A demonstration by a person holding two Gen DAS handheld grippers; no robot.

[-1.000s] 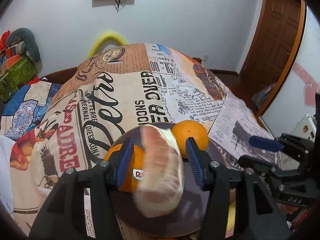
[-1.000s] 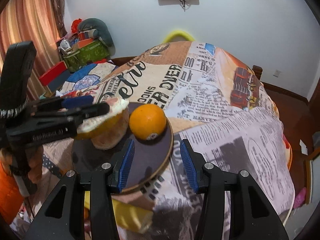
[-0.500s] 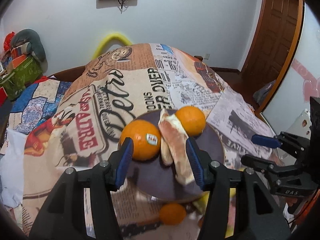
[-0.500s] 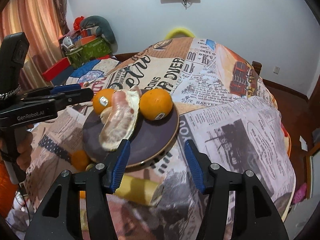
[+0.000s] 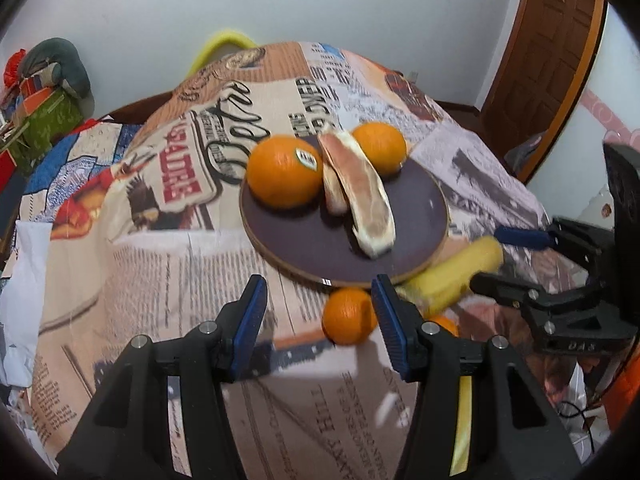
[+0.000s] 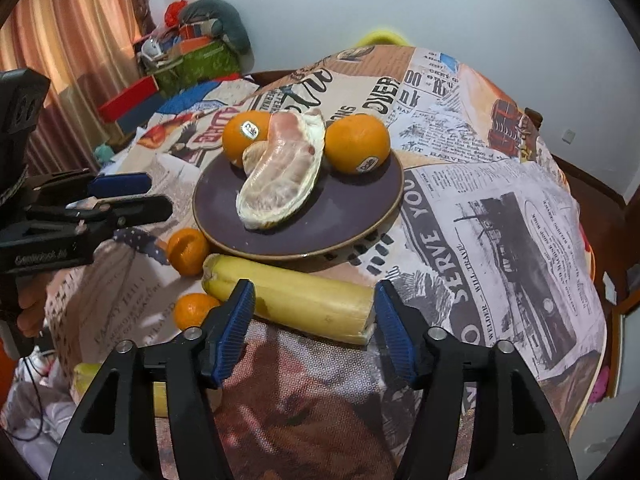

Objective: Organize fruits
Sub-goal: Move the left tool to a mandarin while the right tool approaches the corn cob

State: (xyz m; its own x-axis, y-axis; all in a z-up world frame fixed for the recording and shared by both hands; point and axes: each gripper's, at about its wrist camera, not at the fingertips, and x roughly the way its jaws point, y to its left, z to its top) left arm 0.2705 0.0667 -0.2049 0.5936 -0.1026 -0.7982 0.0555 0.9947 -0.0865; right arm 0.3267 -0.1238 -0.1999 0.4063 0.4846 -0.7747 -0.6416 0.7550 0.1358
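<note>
Newsprint-patterned cloth (image 6: 500,208) covers the table, and on it sits one dark purple plate (image 6: 352,208) carrying one peeled pomelo segment (image 6: 280,176) between two large stickered oranges (image 6: 357,143). In front of the plate lies one yellow banana (image 6: 296,300), touching its rim, with two small mandarins (image 6: 188,251) beside its left end.

The right gripper (image 6: 314,316) hovers just above the banana, empty, its jaws partway apart after widening just now. The banana seems the next pick. It is best to lower squarely across its middle and close gently, since it looks soft; lifting straight up should avoid nudging the plate.

The left gripper (image 5: 318,314) is also empty, jaws half open, with one mandarin (image 5: 346,316) beyond its right finger, a likely parallel target.
</note>
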